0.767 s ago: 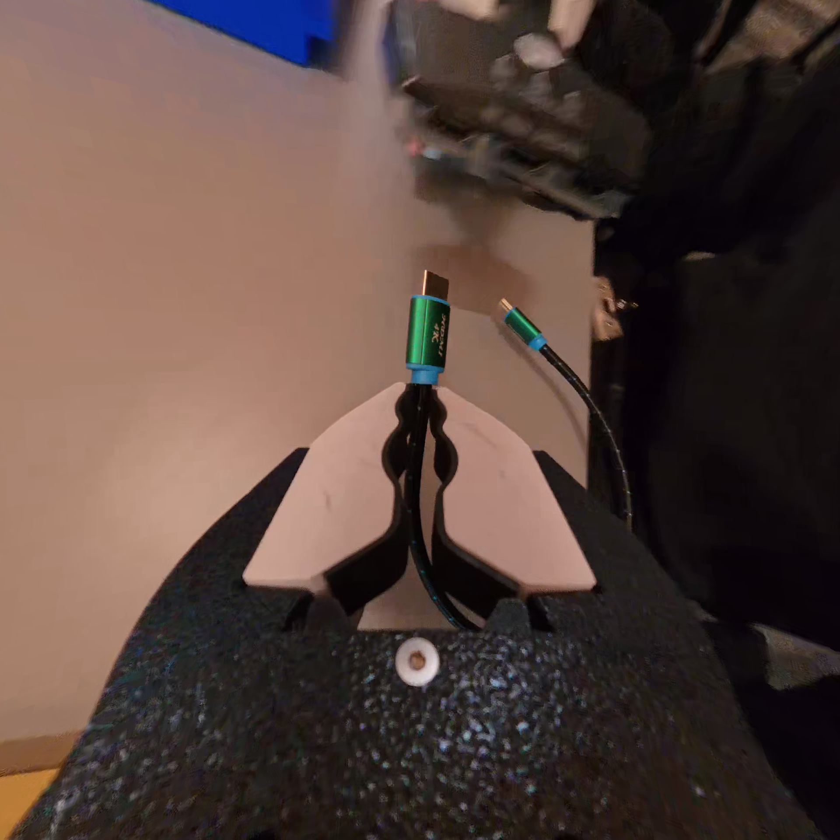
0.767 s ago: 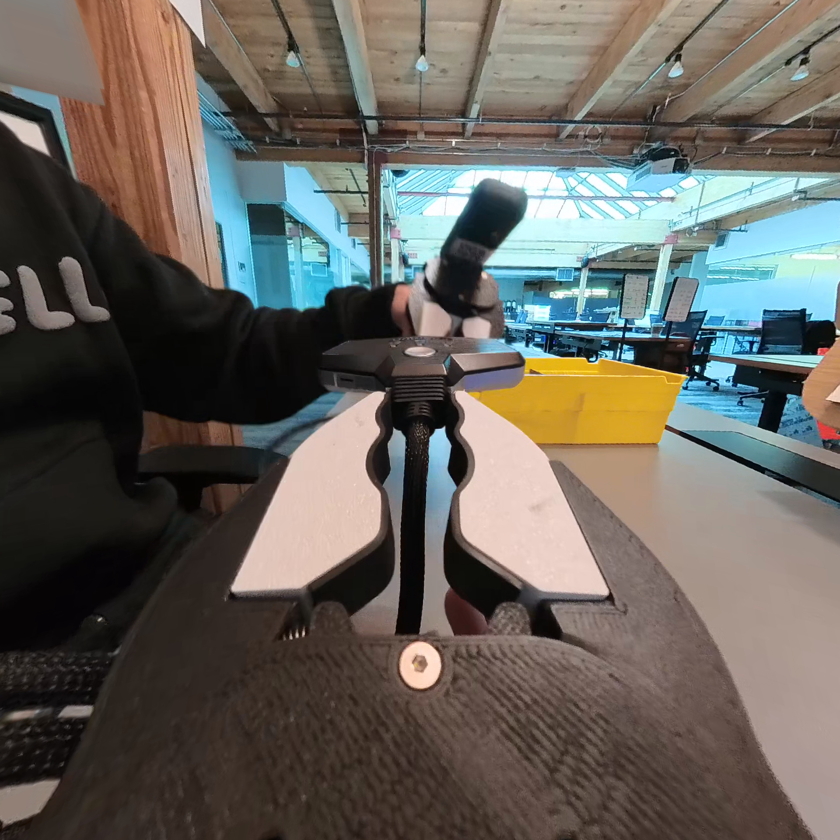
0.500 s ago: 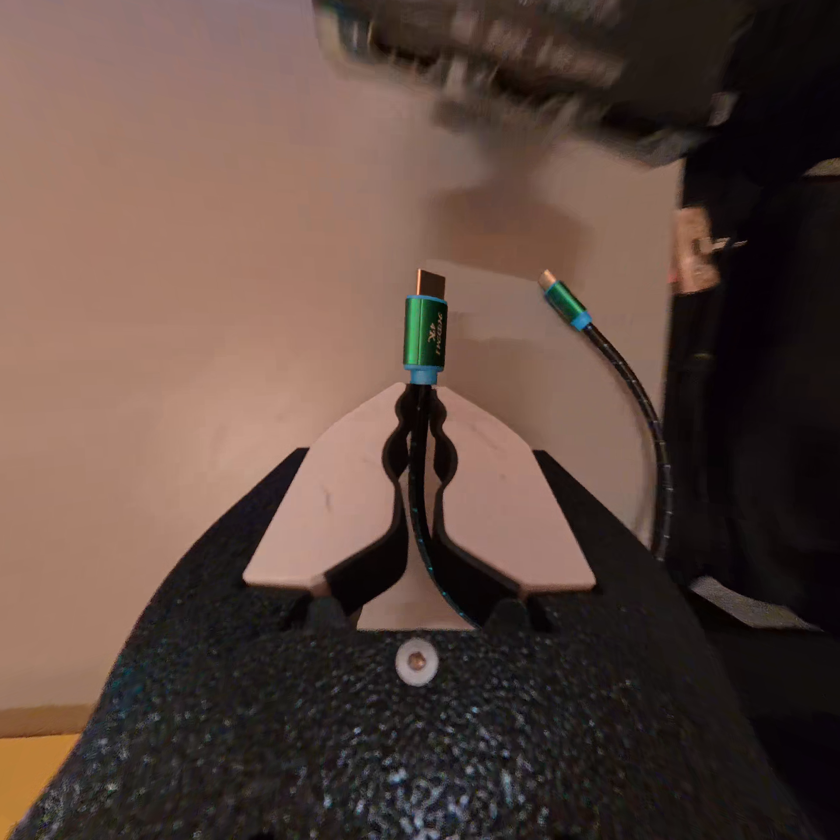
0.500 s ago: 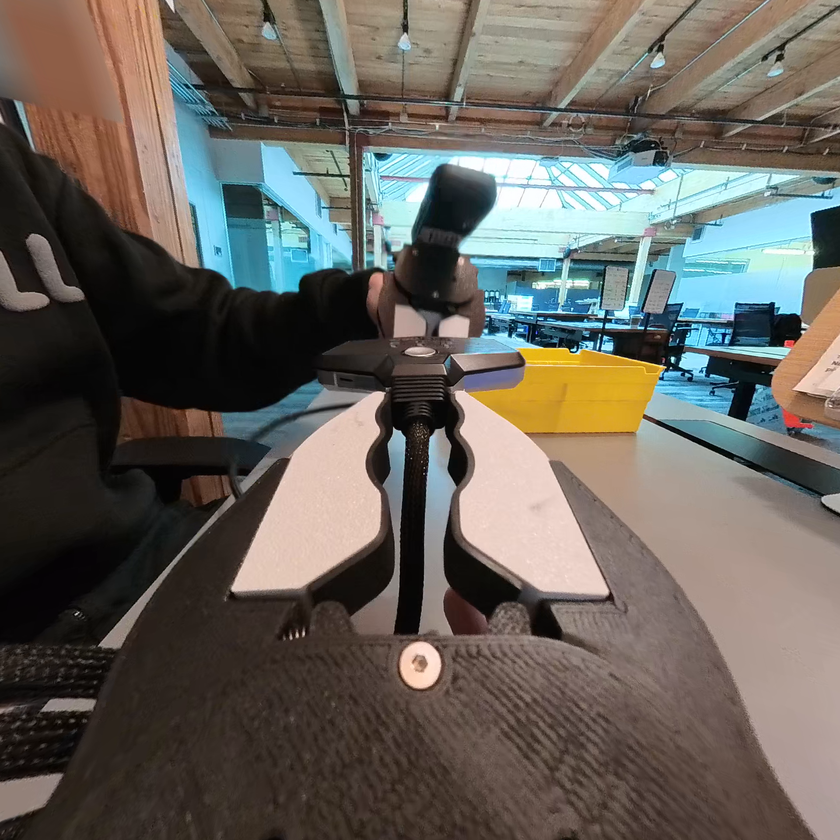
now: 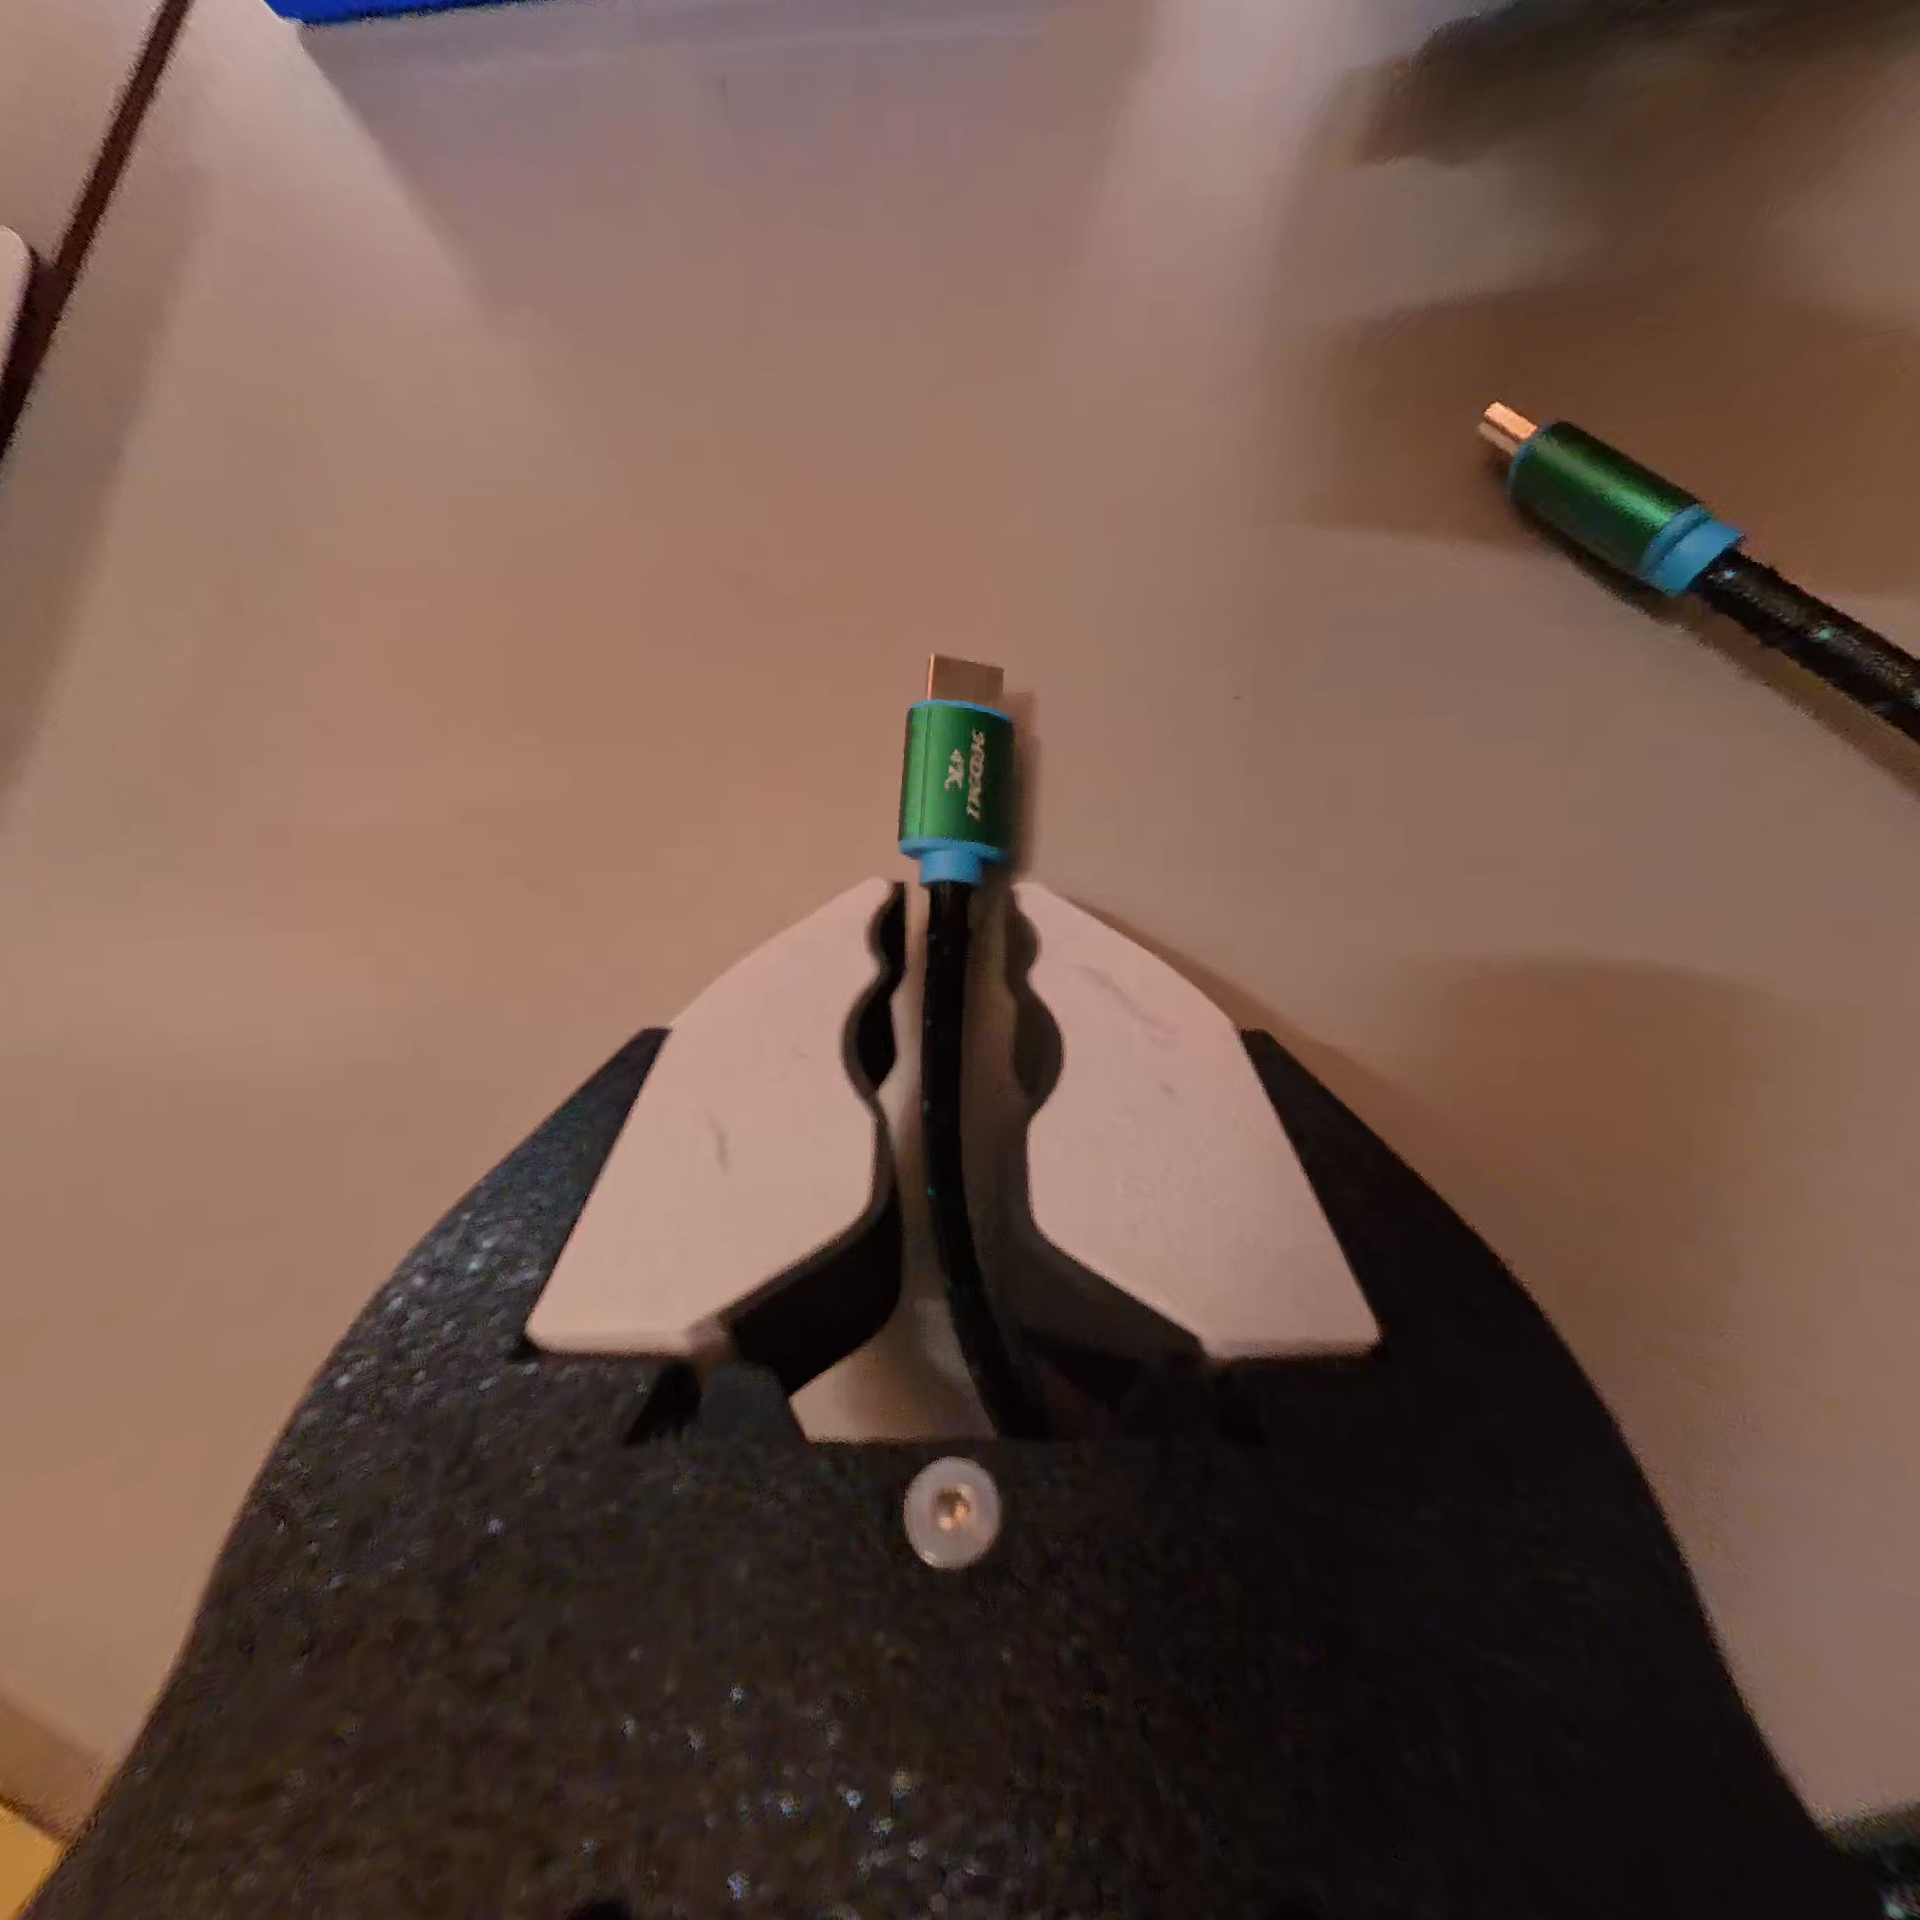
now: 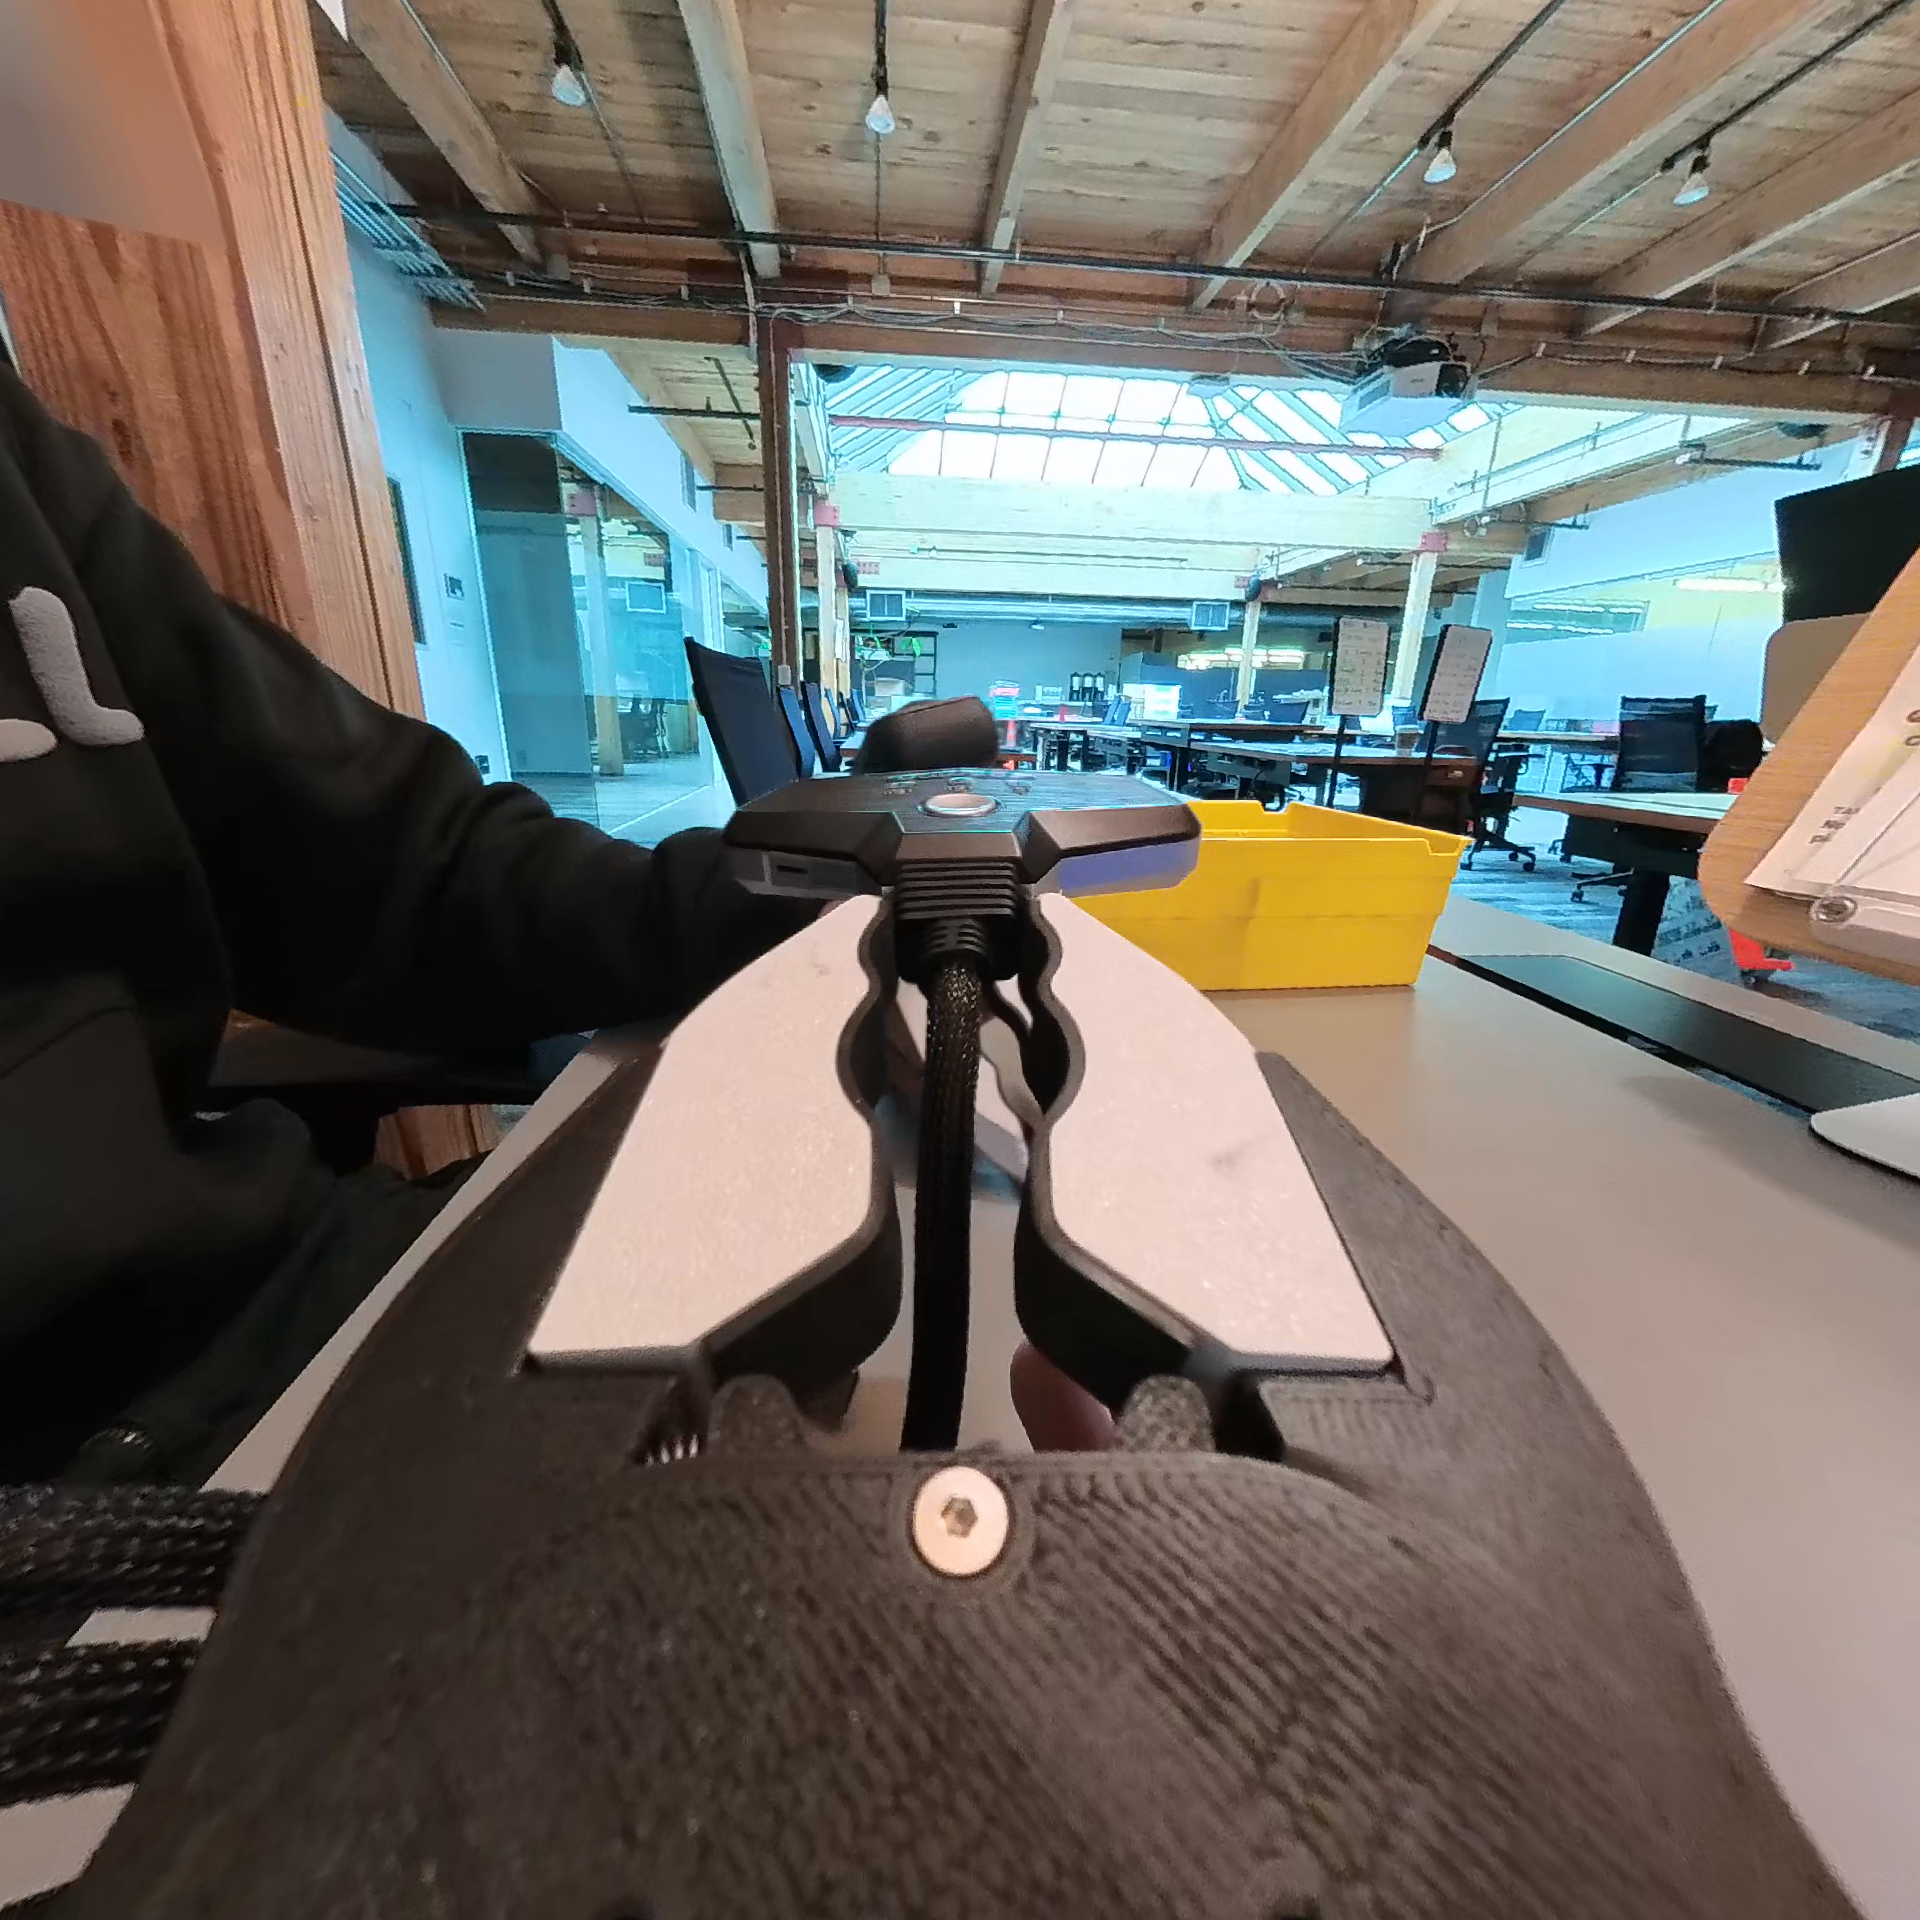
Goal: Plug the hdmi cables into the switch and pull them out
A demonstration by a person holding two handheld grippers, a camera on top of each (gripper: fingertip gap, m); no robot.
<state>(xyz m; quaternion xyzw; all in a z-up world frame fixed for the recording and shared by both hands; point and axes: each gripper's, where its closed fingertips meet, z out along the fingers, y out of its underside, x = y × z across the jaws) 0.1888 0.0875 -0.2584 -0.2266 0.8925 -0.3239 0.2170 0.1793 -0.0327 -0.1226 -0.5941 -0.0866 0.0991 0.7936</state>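
Presently, item one: left tool (image 5: 956,904), fingers spread slightly, the black braided cable (image 5: 951,1091) lying loose in the gap between them; whether either finger touches it I cannot tell. Its green metal HDMI plug with blue collar (image 5: 958,781) sits just past the fingertips on the grey bench (image 5: 520,520), long axis straight ahead.

Item two: a second matching green plug (image 5: 1605,509), lying well apart to the right, tip pointing left and away.

Item three: right tool (image 6: 958,940), pinching the thick black braided lead (image 6: 948,1143) of the black angular switch box (image 6: 961,847), held level above the bench. Its ports are not visible.

Judgement: the left tool is nearer both plugs; the first must be re-gripped and brought across to the switch.
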